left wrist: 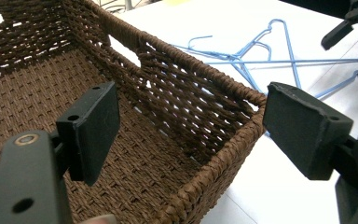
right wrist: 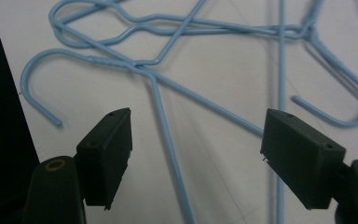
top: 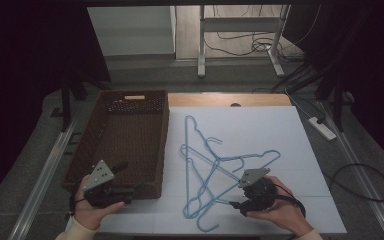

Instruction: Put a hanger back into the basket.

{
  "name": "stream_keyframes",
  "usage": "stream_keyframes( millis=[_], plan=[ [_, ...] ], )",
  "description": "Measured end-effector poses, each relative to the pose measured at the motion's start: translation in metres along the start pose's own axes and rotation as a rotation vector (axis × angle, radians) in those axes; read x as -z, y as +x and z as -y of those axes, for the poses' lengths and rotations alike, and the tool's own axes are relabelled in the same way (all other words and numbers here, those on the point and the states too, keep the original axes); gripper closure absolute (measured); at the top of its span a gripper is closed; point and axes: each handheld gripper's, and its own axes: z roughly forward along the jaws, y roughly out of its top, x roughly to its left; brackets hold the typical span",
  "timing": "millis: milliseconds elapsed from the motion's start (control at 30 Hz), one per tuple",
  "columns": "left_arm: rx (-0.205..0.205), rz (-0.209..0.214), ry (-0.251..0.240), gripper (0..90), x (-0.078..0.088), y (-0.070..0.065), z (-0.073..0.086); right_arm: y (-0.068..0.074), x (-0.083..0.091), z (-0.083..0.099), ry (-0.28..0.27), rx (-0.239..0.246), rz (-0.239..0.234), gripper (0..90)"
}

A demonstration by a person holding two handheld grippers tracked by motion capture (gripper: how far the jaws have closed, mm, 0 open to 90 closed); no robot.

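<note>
One brown wicker basket; about three tangled light-blue wire hangers. Left gripper and right gripper: jaws apart, empty.

Tangled light-blue wire hangers, flat on white tabletop, beside brown wicker basket

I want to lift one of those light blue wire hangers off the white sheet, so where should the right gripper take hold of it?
Probably the straight wire running down from the twisted neck, between the right gripper's open jaws. Come from above, jaws straddling it: the light blue wire hangers lie flat and overlapping on the white sheet, and that stretch lies clear of crossings.
</note>
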Motion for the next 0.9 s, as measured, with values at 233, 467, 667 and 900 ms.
stream_keyframes(
  millis=[233, 467, 667, 900],
  plan=[
    [-0.001, -0.001, -0.002, 20.0, 0.001, 0.0, 0.0, 0.003, -0.017, -0.011, 0.077, 0.05, -0.041, 34.3],
    [-0.007, 0.002, 0.001, 20.0, 0.0, -0.001, -0.001, 0.001, -0.03, -0.015, 0.134, 0.064, -0.083, 43.1],
    [-0.005, 0.003, 0.002, 20.1, -0.001, -0.001, -0.001, 0.002, -0.038, -0.018, 0.178, 0.09, -0.113, 54.7],
    [-0.008, 0.006, 0.003, 20.1, -0.001, -0.002, -0.001, 0.005, -0.047, -0.024, 0.251, 0.128, -0.149, 74.5]
  ],
)
